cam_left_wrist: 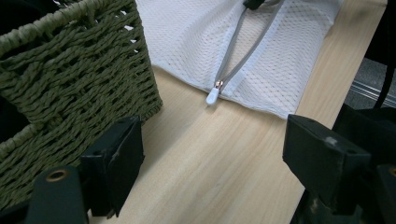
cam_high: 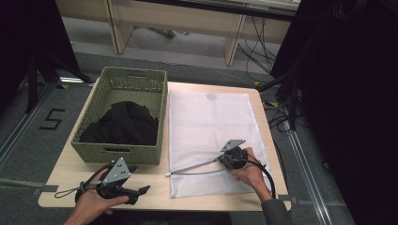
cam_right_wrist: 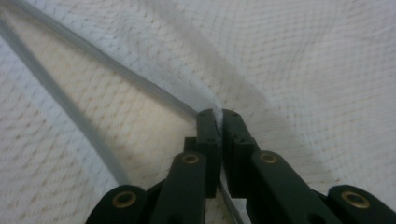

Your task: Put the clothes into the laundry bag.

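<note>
- Left gripper (cam_high: pixel 141 190) sits at the near-left edge of the light wooden table (cam_high: pixel 65 173), jaws standing wide apart, nothing between them, aimed toward the white zipper pull (cam_left_wrist: pixel 213 95).
- Right gripper (cam_right_wrist: pixel 217 116) is over the near part of the white mesh laundry bag (cam_high: pixel 211 126), jaws clamped together on a fold of mesh at the grey zipper (cam_high: pixel 192 168) opening edge.
- Zipper is open, its two sides spreading apart from the pull.
- Bag lies flat on the table's right half.
- Olive woven basket (cam_high: pixel 141 77) stands just left of the bag, black clothing (cam_high: pixel 122 124) inside.
</note>
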Motion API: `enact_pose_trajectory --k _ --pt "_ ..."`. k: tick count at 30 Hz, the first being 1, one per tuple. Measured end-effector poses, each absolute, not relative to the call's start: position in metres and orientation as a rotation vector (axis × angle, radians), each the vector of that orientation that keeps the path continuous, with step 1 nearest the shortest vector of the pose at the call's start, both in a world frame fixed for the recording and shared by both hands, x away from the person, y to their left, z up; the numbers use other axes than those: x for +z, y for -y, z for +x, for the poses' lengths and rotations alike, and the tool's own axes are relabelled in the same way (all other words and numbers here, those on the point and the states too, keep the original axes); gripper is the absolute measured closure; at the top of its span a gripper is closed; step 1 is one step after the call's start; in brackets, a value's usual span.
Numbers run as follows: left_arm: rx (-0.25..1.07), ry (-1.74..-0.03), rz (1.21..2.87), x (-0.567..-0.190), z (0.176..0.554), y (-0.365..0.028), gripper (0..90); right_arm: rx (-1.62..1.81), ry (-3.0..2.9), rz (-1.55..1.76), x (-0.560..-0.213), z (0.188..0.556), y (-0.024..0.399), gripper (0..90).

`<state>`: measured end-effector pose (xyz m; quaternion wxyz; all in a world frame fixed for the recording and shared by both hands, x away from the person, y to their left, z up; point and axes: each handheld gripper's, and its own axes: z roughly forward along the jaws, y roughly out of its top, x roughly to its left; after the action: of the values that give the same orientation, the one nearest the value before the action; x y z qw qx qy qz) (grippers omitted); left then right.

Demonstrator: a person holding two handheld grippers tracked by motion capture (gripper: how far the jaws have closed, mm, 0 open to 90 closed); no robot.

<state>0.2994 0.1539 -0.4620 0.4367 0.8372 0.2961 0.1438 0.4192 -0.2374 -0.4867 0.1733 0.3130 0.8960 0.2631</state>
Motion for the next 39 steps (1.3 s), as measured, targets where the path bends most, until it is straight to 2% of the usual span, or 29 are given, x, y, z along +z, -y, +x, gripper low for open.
enact_pose_trajectory --k 8,14,24,39 --pt "0.391 -0.724 2.077 -0.460 0.301 -0.156 20.3 0.844 -2.376 0.794 -0.439 0.409 0.233 88.2" --pt "0.388 -0.766 2.036 -0.459 0.300 -0.155 20.3 0.874 -2.297 0.698 -0.420 0.403 0.227 88.2" --pt "0.456 -0.780 2.003 -0.443 0.310 -0.168 20.3 0.908 -2.244 0.687 -0.403 0.403 0.227 88.2" --pt "0.449 -0.919 1.916 -0.398 0.339 -0.201 18.0 0.926 -2.225 0.675 -0.386 0.407 0.224 88.1"
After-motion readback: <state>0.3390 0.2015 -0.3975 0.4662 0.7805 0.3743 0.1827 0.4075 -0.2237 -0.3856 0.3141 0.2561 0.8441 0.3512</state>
